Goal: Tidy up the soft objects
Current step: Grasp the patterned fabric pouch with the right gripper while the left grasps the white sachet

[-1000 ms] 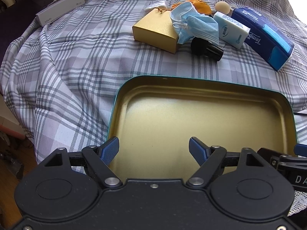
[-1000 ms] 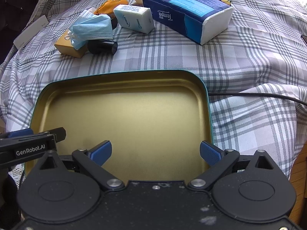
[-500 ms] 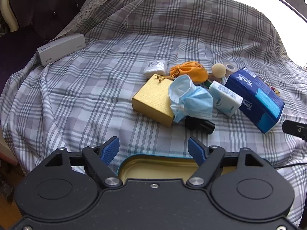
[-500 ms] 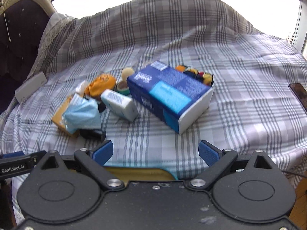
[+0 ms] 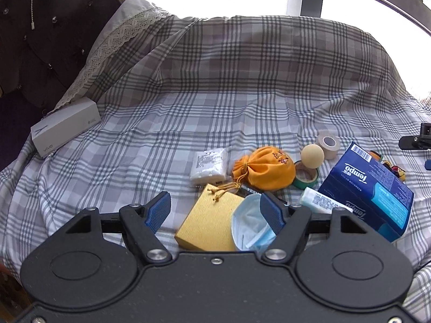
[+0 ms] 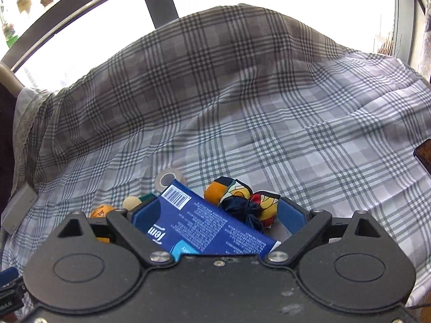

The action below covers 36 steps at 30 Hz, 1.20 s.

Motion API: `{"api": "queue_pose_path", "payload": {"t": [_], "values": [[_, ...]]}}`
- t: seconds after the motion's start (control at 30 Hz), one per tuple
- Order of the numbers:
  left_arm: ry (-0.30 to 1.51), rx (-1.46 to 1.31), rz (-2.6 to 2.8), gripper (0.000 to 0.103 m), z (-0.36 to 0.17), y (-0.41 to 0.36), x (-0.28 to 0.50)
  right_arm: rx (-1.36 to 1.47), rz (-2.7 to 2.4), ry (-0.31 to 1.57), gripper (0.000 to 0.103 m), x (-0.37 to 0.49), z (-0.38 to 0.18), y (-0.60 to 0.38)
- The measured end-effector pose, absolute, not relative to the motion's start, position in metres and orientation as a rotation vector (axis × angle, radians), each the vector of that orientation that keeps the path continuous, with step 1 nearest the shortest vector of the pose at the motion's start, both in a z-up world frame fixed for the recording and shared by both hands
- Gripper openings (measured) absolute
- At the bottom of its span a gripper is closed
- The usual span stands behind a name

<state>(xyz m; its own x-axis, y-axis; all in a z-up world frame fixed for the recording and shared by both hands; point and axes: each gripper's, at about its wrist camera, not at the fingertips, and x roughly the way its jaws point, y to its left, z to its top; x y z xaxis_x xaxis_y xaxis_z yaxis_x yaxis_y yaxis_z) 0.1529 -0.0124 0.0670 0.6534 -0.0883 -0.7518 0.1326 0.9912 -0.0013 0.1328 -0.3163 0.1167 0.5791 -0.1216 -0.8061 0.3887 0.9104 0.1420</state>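
My left gripper (image 5: 215,211) is open, over a gold box (image 5: 207,223) and a blue face mask (image 5: 249,226). Beyond them lie an orange drawstring pouch (image 5: 265,172), a white packet (image 5: 208,162), a small tissue pack (image 5: 323,202) and a blue Tempo tissue pack (image 5: 374,191). My right gripper (image 6: 212,219) is open with the Tempo pack (image 6: 199,223) between its fingers; whether they touch it I cannot tell. A colourful cloth bundle (image 6: 242,202) lies just behind the pack.
A beige ball (image 5: 312,156), green tape roll (image 5: 307,179) and beige tape roll (image 5: 328,144) lie by the pouch. A white vivo box (image 5: 64,126) sits far left. A dark object (image 6: 424,154) lies at the right edge. Plaid cloth (image 5: 215,94) covers everything.
Both grippers have moved forward from over the gold tin to the pile of objects. The tin has dropped out of view. The right gripper now straddles the Tempo pack.
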Motion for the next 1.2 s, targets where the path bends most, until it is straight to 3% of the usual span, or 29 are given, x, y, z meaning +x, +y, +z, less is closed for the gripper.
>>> {"api": "queue_pose_path", "payload": {"t": [0.33,0.73,0.8,0.9,1.2], "values": [[0.883,0.053,-0.105,0.068,0.050,-0.016,0.197,0.443,-0.385,1.093,0.089,0.203,0.053,-0.350],[0.933,0.070,-0.092,0.068,0.031,-0.014,0.221,0.407,-0.433,1.222,0.089,0.229,-0.003,-0.361],[0.947,0.061,-0.094,0.068,0.030,-0.011,0.227,0.408,-0.432,1.205,0.081,0.229,-0.002,-0.362],[0.980,0.021,-0.097,0.068,0.029,-0.004,0.241,0.430,-0.399,1.184,0.052,0.227,0.003,-0.366],[1.056,0.043,-0.071,0.068,0.006,-0.004,0.288,0.488,-0.347,1.135,0.047,0.216,0.009,-0.377]]}}
